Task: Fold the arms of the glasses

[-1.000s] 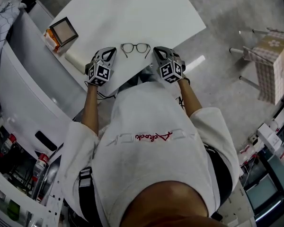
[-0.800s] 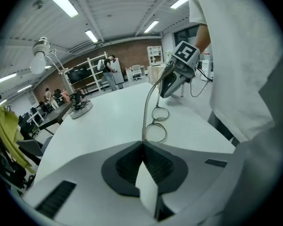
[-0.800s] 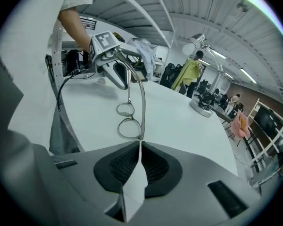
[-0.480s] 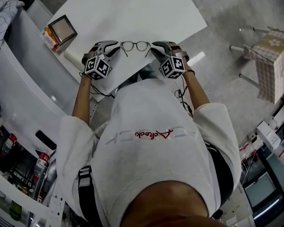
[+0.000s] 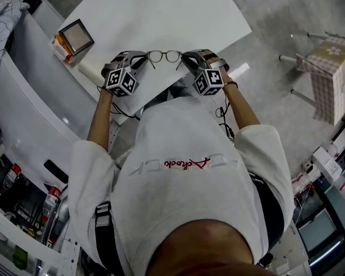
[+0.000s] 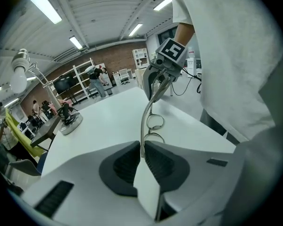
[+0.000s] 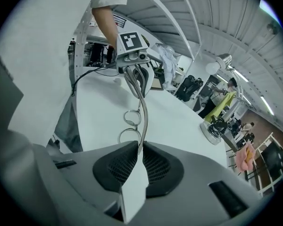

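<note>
**Both grippers pinch the glasses by their arm tips**

Closest in, the person's white shirt (image 5: 184,171) fills the lower head view, and both bare forearms reach forward past it to the near edge of the white table (image 5: 178,16). The left gripper (image 6: 142,149) has its dark pads pressed together on the tip of one arm of the glasses (image 5: 164,56). In its own view the thin metal arm rises straight out of the seam between the pads. The right gripper (image 7: 140,147) has just been closing its jaws, and the tip of the other arm is now nipped between them with no gap showing on either side.

The glasses sit between the two grippers just past the table's near edge. Their arms are still unfolded and run back toward the person. The two round lenses stand upright and face away (whether the rims rest on the tabletop or hang just above it cannot be told).

Farther left on the table lies a small square box (image 5: 76,36) with a dark frame. A round-based stand (image 6: 68,124) sits near the far side. Off to the right, on the grey floor, is a stool with a checked cover (image 5: 332,79).
</note>
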Motion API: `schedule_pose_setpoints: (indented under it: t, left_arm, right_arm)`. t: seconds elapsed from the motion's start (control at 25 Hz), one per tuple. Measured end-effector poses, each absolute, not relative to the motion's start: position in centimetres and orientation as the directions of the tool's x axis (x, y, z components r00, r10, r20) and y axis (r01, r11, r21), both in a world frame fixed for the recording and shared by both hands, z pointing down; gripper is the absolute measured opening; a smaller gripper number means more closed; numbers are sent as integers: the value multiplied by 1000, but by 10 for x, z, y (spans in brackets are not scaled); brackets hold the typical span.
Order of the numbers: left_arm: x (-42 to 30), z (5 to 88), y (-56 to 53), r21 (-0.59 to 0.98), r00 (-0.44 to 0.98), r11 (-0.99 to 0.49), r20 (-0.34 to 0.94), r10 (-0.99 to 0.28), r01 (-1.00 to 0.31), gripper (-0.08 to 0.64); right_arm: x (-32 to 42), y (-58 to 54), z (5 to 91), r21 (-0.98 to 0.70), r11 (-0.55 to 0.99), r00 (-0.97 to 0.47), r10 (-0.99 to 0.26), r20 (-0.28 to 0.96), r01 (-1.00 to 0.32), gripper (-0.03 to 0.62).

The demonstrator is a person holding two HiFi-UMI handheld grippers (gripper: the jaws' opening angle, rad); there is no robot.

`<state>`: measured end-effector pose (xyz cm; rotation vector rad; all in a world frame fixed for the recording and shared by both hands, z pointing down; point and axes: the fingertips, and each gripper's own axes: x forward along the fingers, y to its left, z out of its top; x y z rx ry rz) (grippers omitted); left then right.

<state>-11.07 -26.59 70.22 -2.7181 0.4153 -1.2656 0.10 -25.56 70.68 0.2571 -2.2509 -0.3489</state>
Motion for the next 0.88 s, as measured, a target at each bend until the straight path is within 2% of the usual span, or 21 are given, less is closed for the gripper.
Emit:
schedule_pose_setpoints:
  t: [0.88]
  left_arm:
    - [-69, 730, -268, -156, 605, -988, 786, -129, -8, 54]
  right_arm:
    - [1, -261, 705, 287, 954, -660, -271, 700, -87, 51]
